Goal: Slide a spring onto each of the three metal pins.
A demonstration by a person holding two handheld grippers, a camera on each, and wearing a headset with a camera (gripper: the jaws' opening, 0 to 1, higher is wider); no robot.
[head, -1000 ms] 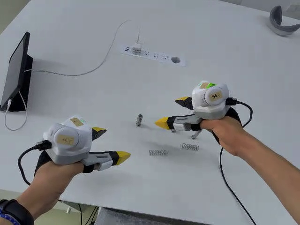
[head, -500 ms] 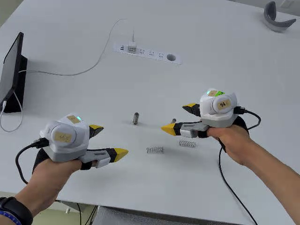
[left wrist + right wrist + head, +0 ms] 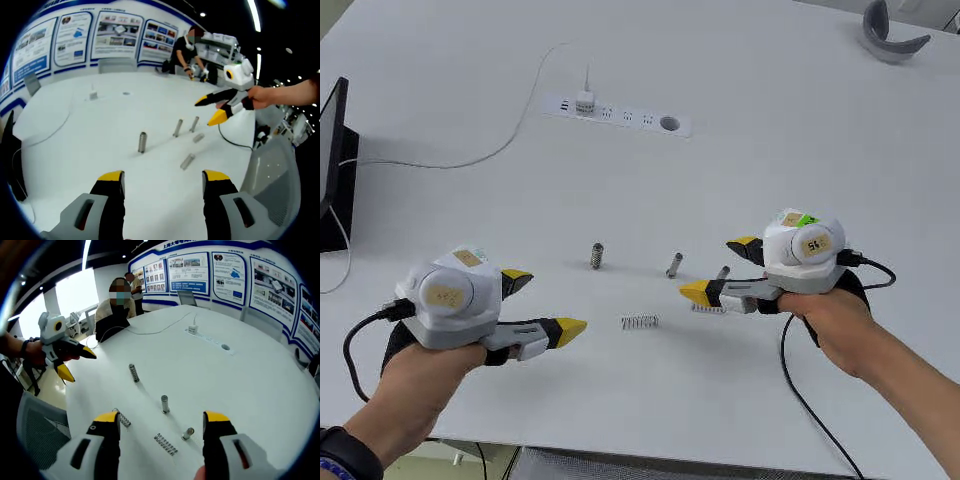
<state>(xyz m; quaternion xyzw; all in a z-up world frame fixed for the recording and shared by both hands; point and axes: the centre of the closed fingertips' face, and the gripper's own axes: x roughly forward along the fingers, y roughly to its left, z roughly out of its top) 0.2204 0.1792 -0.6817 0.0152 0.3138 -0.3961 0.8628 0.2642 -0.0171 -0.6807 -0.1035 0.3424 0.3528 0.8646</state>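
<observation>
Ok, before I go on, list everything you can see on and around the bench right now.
table: one, white, under everything.
pins: three, metal, standing in a row mid-table; left one wears a spring, middle and right one bare.
loose springs: two, metal, lying flat nearer the person than the pins.
power strip: one, white, far side, white plug and cable running left.
screen: one, black, left edge.
curved object: one, grey, far right corner.
other people: at least two, beyond the table.
left gripper: one, white, black jaws with yellow tips, open, empty.
right gripper: one, same colours, open, empty, beside the right pin.
</observation>
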